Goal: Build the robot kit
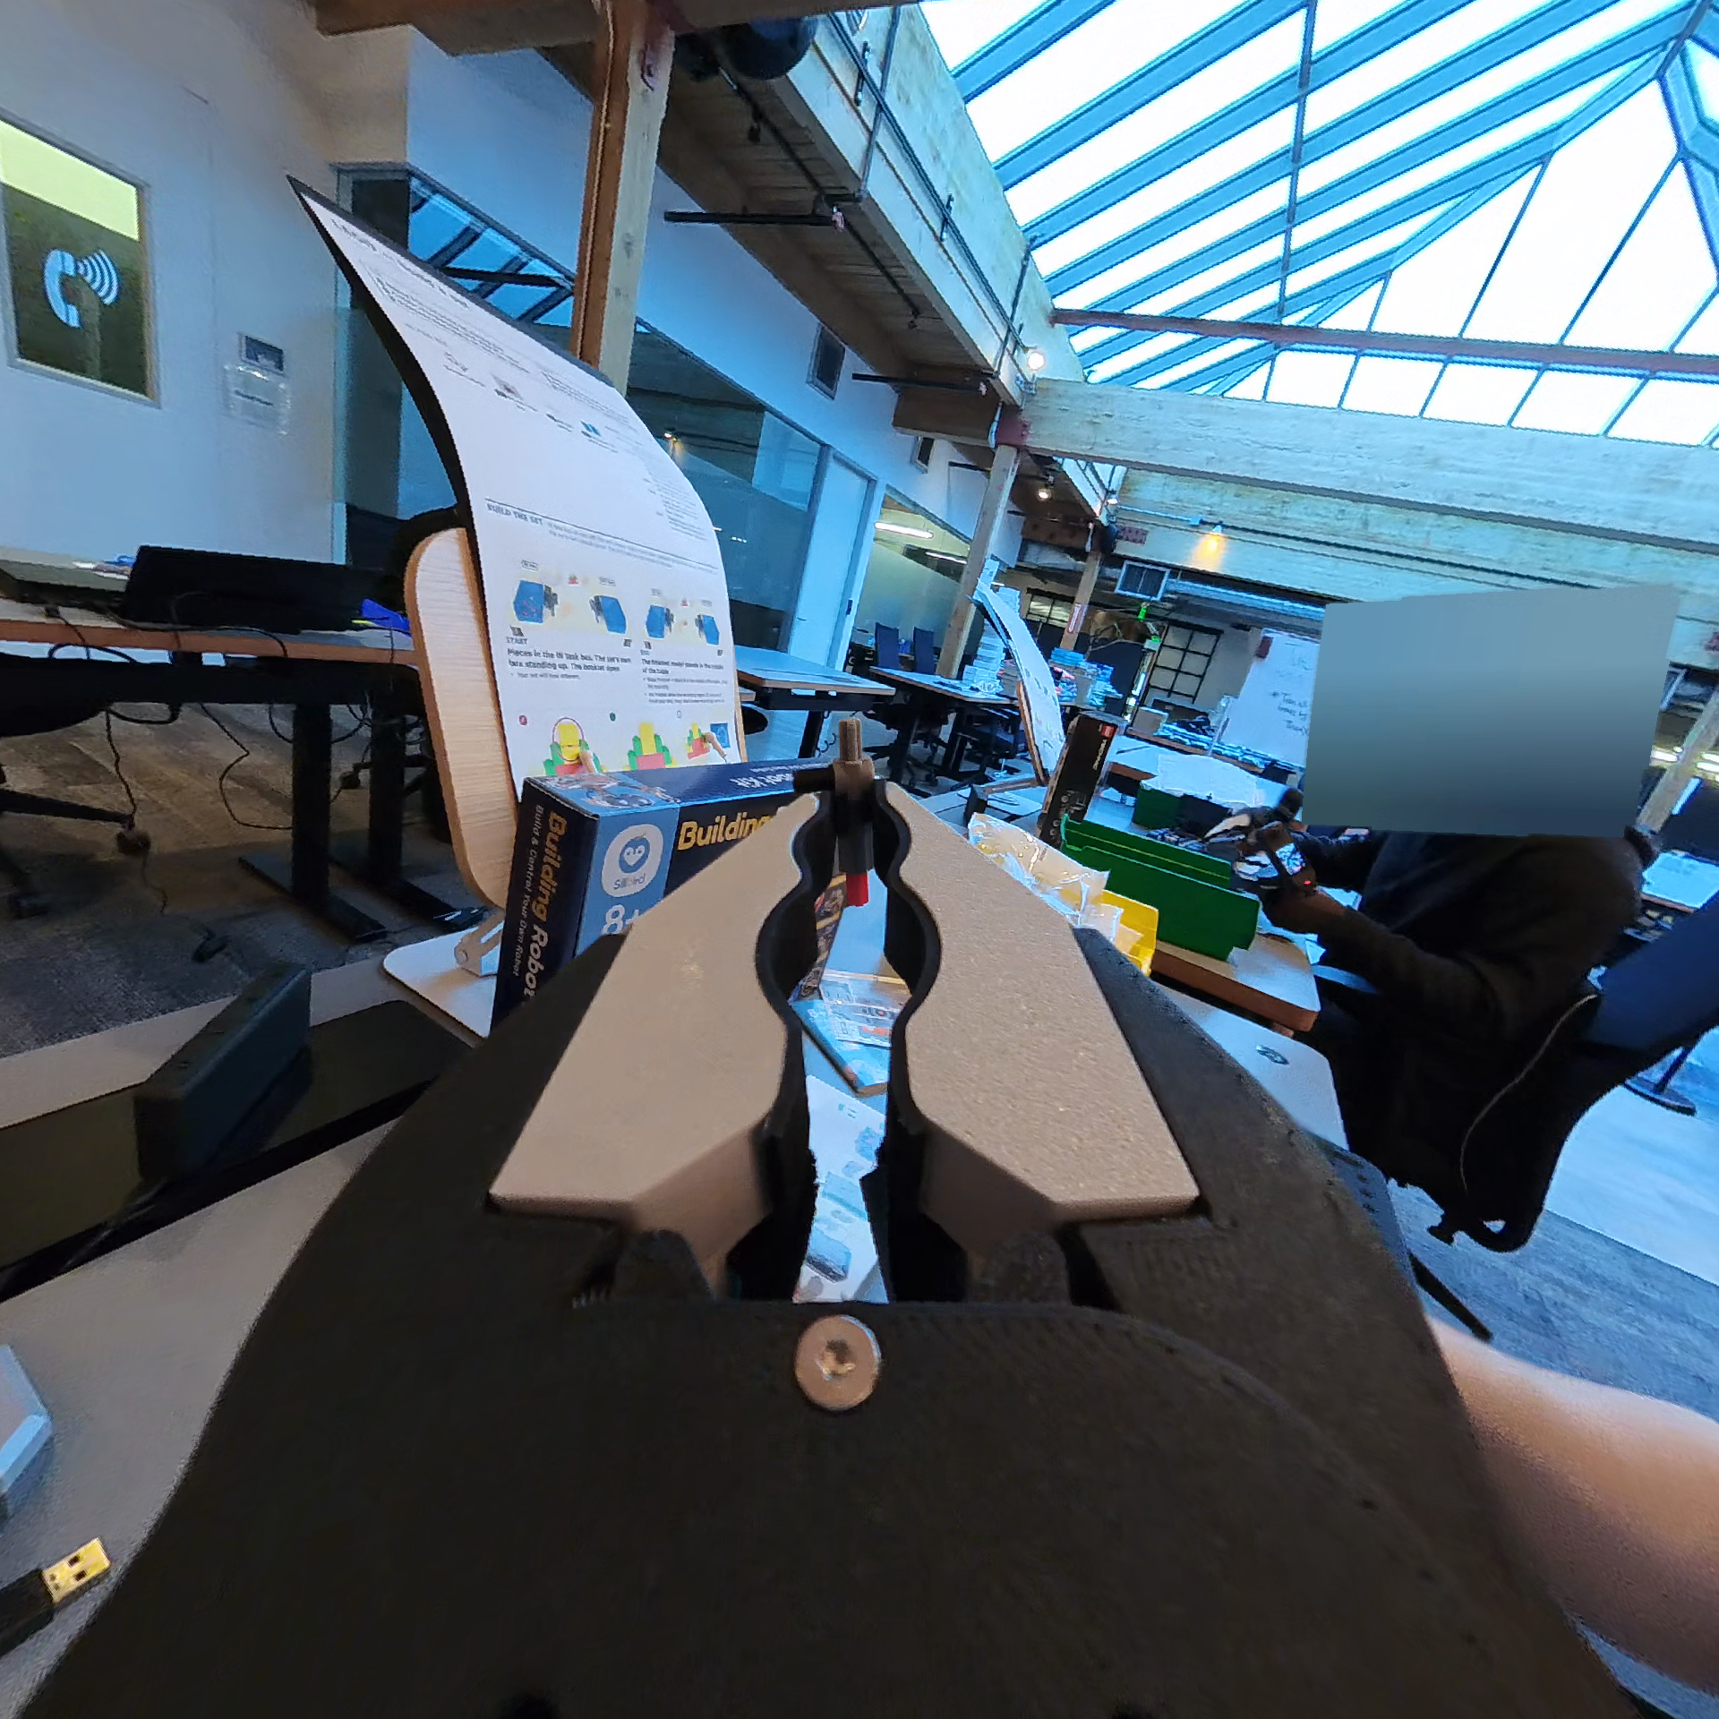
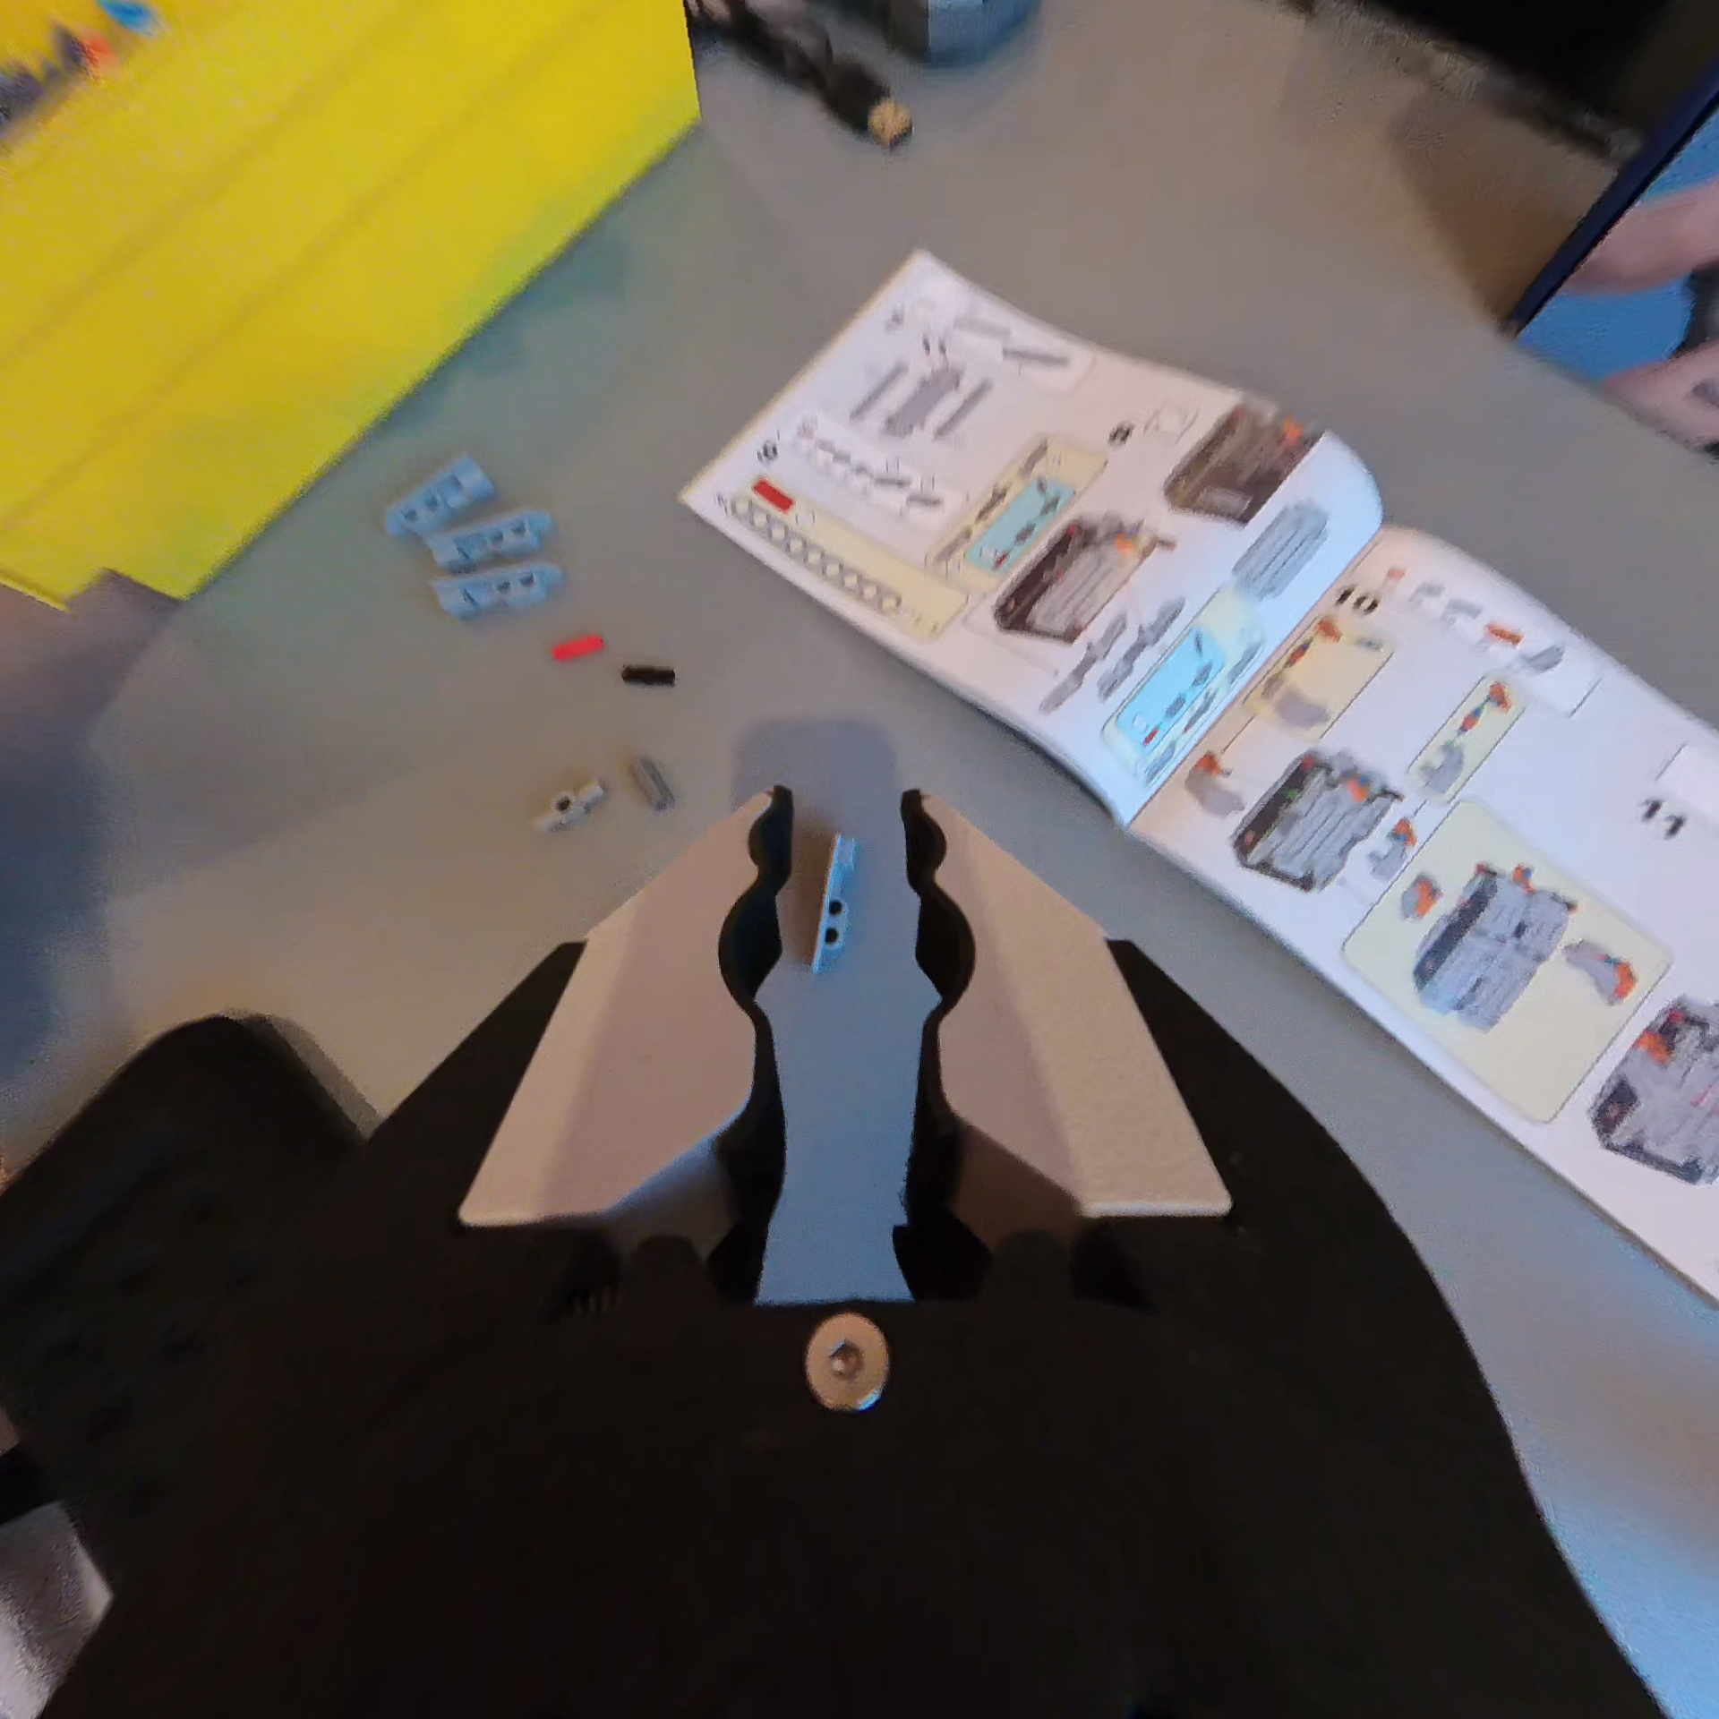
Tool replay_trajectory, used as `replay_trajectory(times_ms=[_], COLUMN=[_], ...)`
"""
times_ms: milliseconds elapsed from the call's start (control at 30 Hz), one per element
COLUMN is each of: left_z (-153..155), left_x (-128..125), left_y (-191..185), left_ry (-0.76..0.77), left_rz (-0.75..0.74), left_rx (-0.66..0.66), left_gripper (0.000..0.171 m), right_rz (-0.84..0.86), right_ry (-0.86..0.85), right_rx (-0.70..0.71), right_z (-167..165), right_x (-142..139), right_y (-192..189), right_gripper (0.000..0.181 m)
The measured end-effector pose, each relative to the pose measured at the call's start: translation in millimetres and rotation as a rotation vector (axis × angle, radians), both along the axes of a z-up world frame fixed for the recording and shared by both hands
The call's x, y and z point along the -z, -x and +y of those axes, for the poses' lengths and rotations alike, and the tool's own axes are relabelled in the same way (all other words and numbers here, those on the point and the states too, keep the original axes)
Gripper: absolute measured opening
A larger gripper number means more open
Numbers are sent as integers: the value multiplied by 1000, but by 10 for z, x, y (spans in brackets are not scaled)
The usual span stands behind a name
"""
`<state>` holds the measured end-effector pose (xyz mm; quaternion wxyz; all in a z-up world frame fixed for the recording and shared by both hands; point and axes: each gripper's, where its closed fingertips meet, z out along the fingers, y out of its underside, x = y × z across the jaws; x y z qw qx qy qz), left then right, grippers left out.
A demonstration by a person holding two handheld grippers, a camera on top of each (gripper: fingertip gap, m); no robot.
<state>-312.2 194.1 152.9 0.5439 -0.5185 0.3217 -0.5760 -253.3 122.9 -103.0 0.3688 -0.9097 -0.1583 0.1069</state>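
My left gripper (image 1: 848,807) is shut on a small assembly of building pieces (image 1: 848,777): a black connector with a tan pin sticking up and a red pin hanging below, held up in the air above the table. My right gripper (image 2: 845,802) is open and low over the grey table (image 2: 1209,233). A light blue beam piece (image 2: 834,900) lies on the table between its fingers, touching neither. Three more light blue beams (image 2: 479,539), a red pin (image 2: 577,647), a black pin (image 2: 647,674) and two grey connectors (image 2: 609,792) lie ahead to the left.
An open instruction booklet (image 2: 1256,707) lies to the right of the right gripper. A yellow bin (image 2: 279,233) stands at the far left. In the left wrist view a dark blue kit box (image 1: 595,874) and a standing instruction sheet (image 1: 577,521) are ahead; a person sits at the right.
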Motion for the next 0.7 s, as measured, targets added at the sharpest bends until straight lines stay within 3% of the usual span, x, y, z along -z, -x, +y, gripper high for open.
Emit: replay_trajectory(times_ms=[167, 700], left_z=[-32, -147], left_x=[-17, -30], left_y=[23, -30], left_ry=[9, 20], left_rz=[12, 42], left_rx=[9, 82], left_gripper=[5, 5], right_rz=[-115, -195], right_ry=[156, 334], right_rx=[-7, 1], right_z=[-85, -87], right_x=[357, 603], right_y=[16, 7], right_gripper=[18, 14])
